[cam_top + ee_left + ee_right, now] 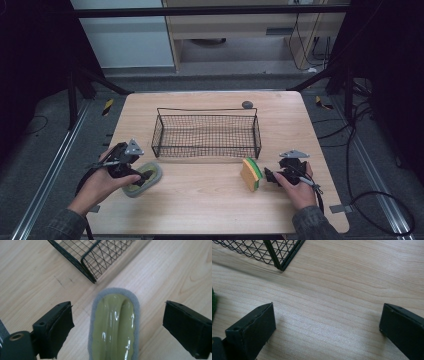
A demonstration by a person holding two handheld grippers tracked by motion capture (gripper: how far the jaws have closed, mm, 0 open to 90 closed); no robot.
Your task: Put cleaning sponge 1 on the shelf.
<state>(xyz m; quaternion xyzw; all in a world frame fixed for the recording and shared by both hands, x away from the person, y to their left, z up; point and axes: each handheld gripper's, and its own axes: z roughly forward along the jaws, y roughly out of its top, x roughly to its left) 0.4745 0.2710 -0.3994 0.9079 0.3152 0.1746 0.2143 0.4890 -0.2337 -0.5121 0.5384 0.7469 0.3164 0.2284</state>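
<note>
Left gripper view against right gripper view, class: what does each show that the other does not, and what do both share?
The left gripper view alone shows a grey-rimmed green scrubber pad lying flat between the open left tool. The right gripper view alone shows bare table between the open right tool, plus a sliver of the green-faced sponge at its left edge. Both share the wooden table and a corner of the black wire basket.

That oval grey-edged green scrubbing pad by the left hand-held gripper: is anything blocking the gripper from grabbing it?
Nothing visible is. The oval grey-edged green scrubbing pad lies flat on the wooden table, right between the left hand-held gripper's open jaws. The black wire-mesh basket sits farther off, beyond the pad.
</note>
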